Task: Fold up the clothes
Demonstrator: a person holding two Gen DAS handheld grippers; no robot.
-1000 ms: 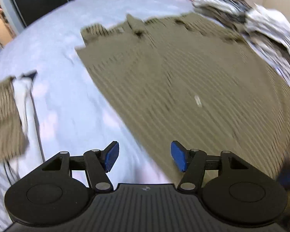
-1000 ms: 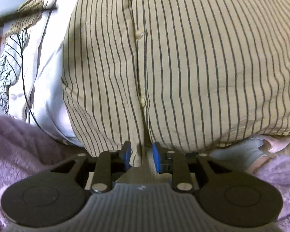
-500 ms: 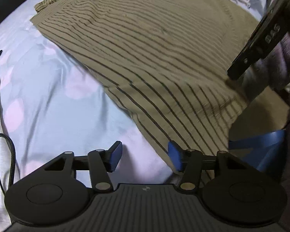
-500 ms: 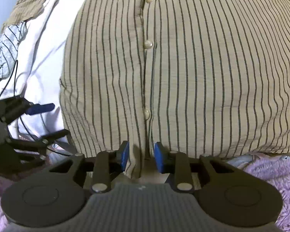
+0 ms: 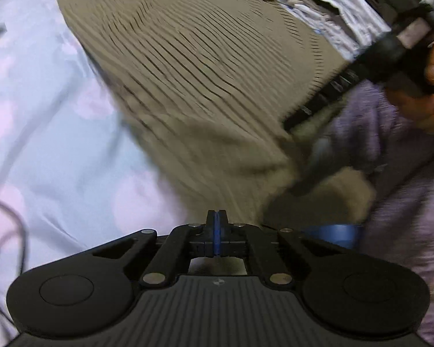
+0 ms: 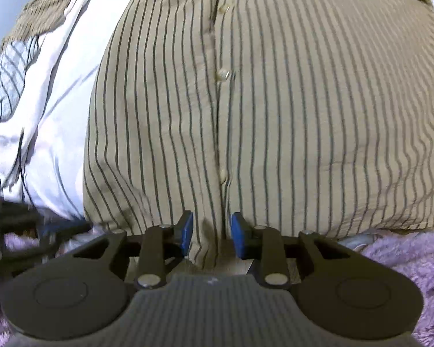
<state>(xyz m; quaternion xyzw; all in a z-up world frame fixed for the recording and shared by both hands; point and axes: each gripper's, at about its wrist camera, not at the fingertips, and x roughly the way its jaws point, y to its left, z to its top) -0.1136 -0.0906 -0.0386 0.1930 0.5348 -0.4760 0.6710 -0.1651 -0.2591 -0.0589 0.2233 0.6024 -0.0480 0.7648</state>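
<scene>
A tan shirt with dark stripes (image 5: 202, 86) lies spread on the bed, button placket up (image 6: 275, 101). My left gripper (image 5: 216, 219) is shut, pads pressed together at the shirt's near corner, and the hem runs into its tips. My right gripper (image 6: 211, 234) is shut on the hem at the button placket, with a bunched fold of cloth between its blue pads. In the right wrist view the left gripper's fingers (image 6: 63, 227) show blurred at the shirt's lower left corner. A hand (image 5: 425, 101) holds the right gripper at the upper right of the left wrist view.
The bedsheet (image 5: 58, 144) is pale blue with pink spots. A white garment (image 6: 58, 101) lies left of the shirt, and a pile of other clothes (image 5: 318, 5) lies beyond it. Purple fleece clothing (image 6: 405, 260) fills the near side. A black cable (image 5: 14, 231) loops at the left.
My left gripper swept across the bed to the shirt's near corner and its jaws went from wide open to shut. The right gripper kept its grip and barely moved.
</scene>
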